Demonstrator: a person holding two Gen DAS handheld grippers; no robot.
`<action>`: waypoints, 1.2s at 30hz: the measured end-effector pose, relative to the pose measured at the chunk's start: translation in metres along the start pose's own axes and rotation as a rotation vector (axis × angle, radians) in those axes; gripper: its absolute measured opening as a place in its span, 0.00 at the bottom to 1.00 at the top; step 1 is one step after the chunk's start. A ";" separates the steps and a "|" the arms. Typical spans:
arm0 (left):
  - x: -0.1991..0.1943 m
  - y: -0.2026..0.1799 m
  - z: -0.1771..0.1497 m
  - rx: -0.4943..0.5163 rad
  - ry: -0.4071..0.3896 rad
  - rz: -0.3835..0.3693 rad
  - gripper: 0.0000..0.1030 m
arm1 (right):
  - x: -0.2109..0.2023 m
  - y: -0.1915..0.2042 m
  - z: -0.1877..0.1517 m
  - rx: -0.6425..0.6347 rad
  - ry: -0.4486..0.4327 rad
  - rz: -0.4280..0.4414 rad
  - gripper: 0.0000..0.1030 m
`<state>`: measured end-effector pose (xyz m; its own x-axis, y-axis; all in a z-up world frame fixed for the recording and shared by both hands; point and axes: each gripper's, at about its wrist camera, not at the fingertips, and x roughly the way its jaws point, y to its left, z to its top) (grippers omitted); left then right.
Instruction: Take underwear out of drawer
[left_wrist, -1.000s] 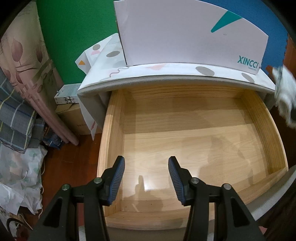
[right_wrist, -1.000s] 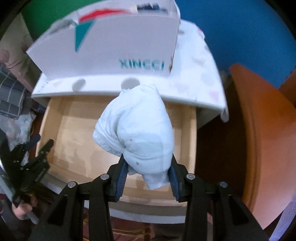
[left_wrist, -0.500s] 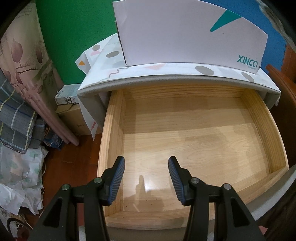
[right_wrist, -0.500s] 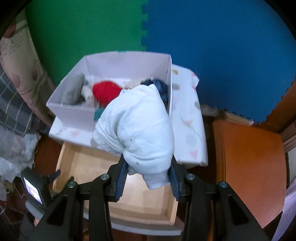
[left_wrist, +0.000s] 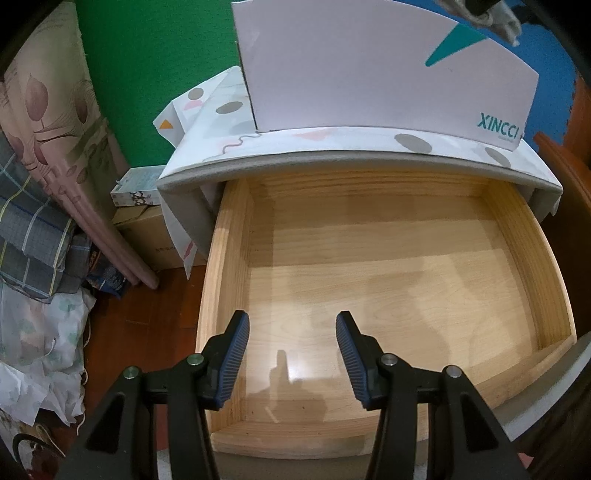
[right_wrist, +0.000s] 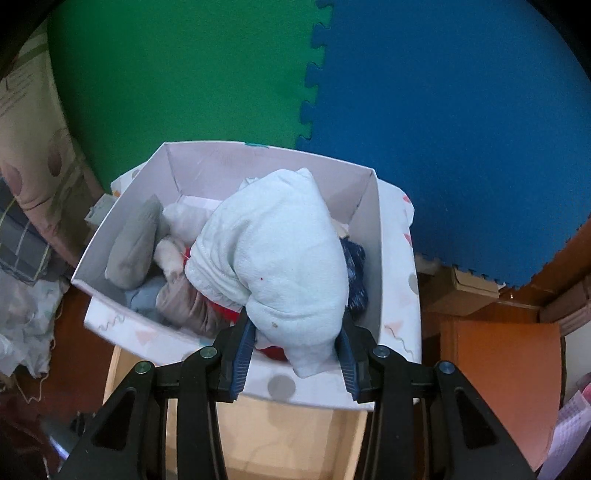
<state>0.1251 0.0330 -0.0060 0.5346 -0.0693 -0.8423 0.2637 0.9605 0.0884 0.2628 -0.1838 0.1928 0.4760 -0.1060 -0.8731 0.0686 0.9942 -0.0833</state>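
Our left gripper (left_wrist: 291, 354) hangs spread over the wooden drawer (left_wrist: 524, 258). Our right gripper (right_wrist: 295, 354) pinches the pale underwear (right_wrist: 273, 254), held above the white box (right_wrist: 373, 266) behind the drawer. Clothes (right_wrist: 136, 243) fill that box.

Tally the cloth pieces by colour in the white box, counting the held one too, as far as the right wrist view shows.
White, held by the right gripper: 1
White, in the box: 1
Grey: 1
Brown: 1
Pale blue: 1
Red: 1
Navy: 1
Total: 7 visible; more may be hidden.
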 end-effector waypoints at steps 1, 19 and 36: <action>0.000 0.000 0.000 -0.003 0.001 -0.004 0.48 | 0.005 0.000 0.002 0.004 0.004 0.001 0.37; 0.005 -0.004 -0.001 0.026 0.004 0.016 0.48 | 0.065 -0.008 0.021 0.042 0.059 0.002 0.41; 0.005 -0.002 -0.001 0.018 0.008 0.013 0.48 | 0.035 -0.007 0.018 0.035 -0.060 -0.003 0.84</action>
<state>0.1261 0.0307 -0.0109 0.5319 -0.0542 -0.8451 0.2711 0.9563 0.1093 0.2945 -0.1949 0.1716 0.5275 -0.1109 -0.8423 0.1003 0.9926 -0.0679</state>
